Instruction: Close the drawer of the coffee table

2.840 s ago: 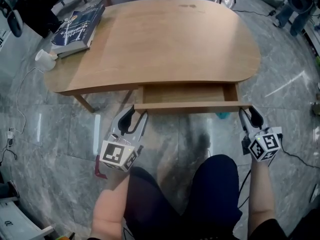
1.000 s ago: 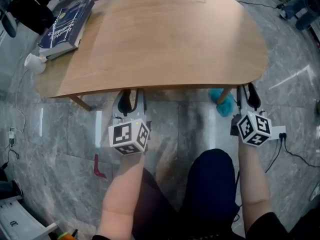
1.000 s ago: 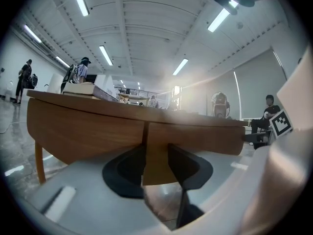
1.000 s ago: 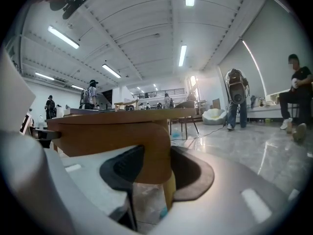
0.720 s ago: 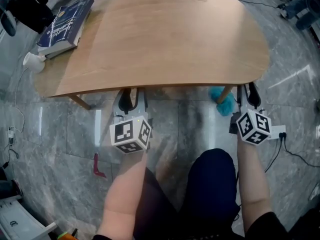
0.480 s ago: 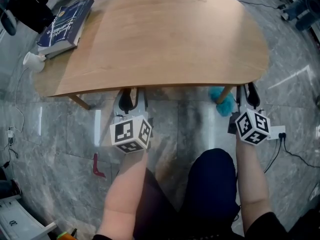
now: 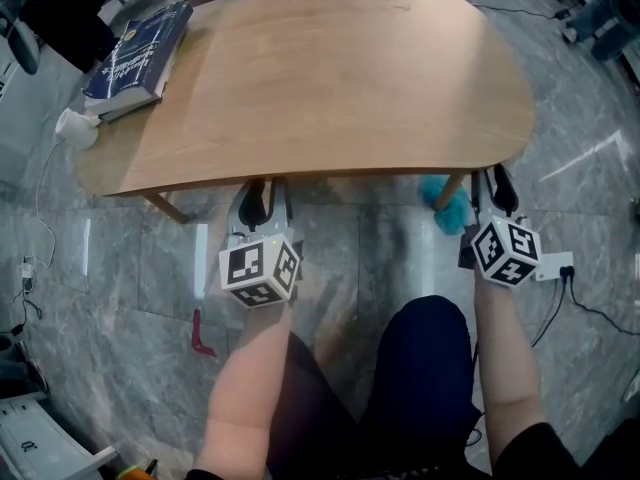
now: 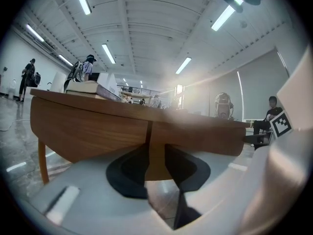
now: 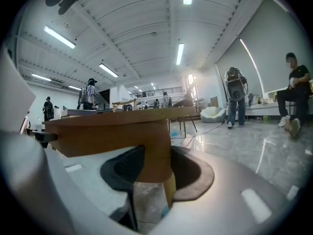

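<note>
The drawer (image 8: pixel 205 140) of the light-brown wooden coffee table (image 7: pixel 330 78) is pushed in. Its front lies flush under the 6 o'clock edge of the worktop, so the head view shows hardly any of it.

The left gripper (image 7: pixel 266 196) is at about 7 o'clock of the worktop. Its fingers (image 8: pixel 128 173) stand apart with their tips right at the wooden front. They have just been closing somewhat, yet they clamp nothing — only the wood and a vertical seam show in the gap beyond them.

The right gripper (image 7: pixel 492 186) is at about 5 o'clock with its fingers wide apart. The end of the wooden front and a table leg (image 9: pixel 169 192) show between them, and nothing is gripped.

A dark blue hardcover book (image 7: pixel 140 53) lies at the 10 o'clock corner of the worktop. On the grey marble floor (image 7: pixel 120 298) a teal fluffy thing (image 7: pixel 447 208) peeks out from under the edge, just at 9 o'clock of the right gripper. A small white object (image 7: pixel 78 128) sits beside the table's 9 o'clock end, and a red scrap (image 7: pixel 203 334) lies at 7 o'clock of the left gripper.
</note>
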`<state>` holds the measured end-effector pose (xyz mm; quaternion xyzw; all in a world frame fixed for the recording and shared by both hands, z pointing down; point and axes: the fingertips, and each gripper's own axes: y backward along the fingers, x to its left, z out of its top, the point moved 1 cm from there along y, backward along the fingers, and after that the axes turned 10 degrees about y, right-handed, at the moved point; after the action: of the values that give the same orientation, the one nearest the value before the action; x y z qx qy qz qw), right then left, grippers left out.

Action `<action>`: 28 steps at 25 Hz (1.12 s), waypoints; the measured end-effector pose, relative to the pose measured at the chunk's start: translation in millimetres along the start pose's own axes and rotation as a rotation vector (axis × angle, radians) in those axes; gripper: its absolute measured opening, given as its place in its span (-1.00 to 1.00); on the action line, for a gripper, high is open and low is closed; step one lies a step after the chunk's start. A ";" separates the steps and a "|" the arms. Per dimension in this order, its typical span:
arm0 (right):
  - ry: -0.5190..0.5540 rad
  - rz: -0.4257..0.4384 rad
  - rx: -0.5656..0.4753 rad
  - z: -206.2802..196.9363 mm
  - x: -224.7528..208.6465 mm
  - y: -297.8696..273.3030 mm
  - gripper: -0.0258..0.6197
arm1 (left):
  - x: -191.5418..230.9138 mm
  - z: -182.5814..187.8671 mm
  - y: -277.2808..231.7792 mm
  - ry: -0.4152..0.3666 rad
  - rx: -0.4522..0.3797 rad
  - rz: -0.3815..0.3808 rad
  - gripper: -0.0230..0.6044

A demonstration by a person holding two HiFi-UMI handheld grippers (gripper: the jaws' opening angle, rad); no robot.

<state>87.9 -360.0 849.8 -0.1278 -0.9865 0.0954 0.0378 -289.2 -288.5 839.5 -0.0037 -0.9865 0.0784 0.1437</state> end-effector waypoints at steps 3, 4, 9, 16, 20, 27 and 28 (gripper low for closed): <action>0.017 0.039 0.001 1.6 6.3 6.0 -0.41 | 2.0 3.0 11.2 -0.003 -0.009 -0.006 -0.84; 0.028 0.050 -0.001 2.7 9.2 9.0 -0.44 | 2.2 3.3 14.5 -0.007 -0.009 -0.012 -0.91; 0.045 0.095 0.007 1.5 23.9 21.3 -0.92 | 6.1 2.8 27.1 -0.026 0.002 -0.035 -0.91; 0.089 0.164 0.041 10.0 49.7 32.6 -0.92 | 7.1 7.6 43.1 -0.028 0.012 -0.052 -0.91; 0.086 0.203 0.105 27.1 61.6 41.4 -0.92 | 5.2 20.5 58.9 -0.010 0.069 -0.034 -0.91; 0.076 0.304 0.228 102.0 85.2 76.1 -0.92 | -12.9 83.4 112.7 0.007 0.193 0.013 -0.91; 0.070 0.313 0.238 118.9 86.7 81.5 -0.92 | -19.6 99.0 120.2 0.000 0.204 0.015 -0.91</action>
<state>12.4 -281.4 721.7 -0.2776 -0.9344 0.2113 0.0716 -300.4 -185.6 721.6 0.0035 -0.9734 0.1794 0.1428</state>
